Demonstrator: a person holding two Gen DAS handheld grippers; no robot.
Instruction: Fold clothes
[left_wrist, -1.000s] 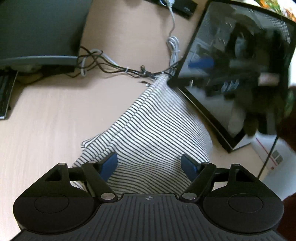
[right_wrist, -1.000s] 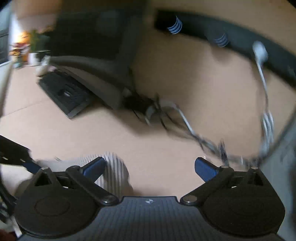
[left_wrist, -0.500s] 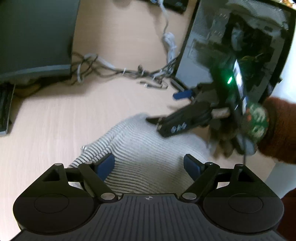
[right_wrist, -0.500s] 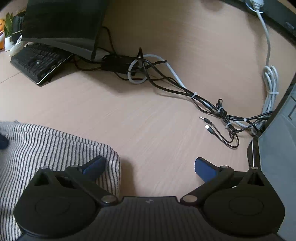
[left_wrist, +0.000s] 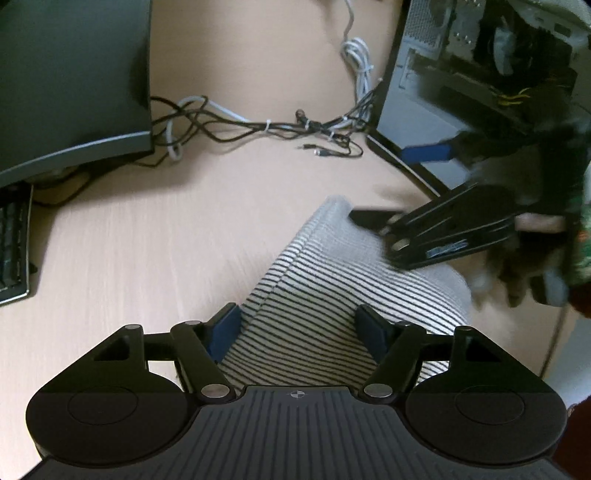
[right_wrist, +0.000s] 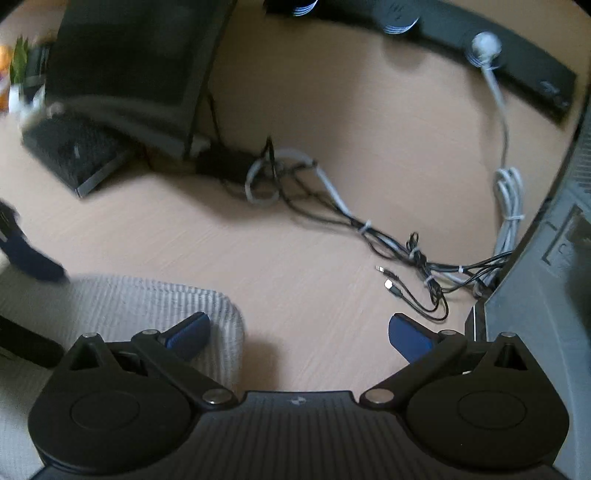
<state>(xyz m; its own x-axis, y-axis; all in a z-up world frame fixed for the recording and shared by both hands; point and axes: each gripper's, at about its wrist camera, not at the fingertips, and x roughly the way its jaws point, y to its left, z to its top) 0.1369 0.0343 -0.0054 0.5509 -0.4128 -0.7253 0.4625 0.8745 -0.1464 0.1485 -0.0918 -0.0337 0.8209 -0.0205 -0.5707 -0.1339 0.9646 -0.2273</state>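
A black-and-white striped garment lies folded on the light wooden desk. My left gripper is open, its blue pads straddling the near part of the garment. My right gripper is open at the garment's far corner, its left pad over the cloth and its right pad over bare desk. The right gripper also shows in the left wrist view, blurred, over the garment's far end.
A monitor and keyboard stand at the left. Tangled cables lie behind the garment. An open computer case stands at the right. A power strip runs along the back.
The garment's far end has come off the computer case and now lies shorter on the desk. The right gripper moved in over that far corner.
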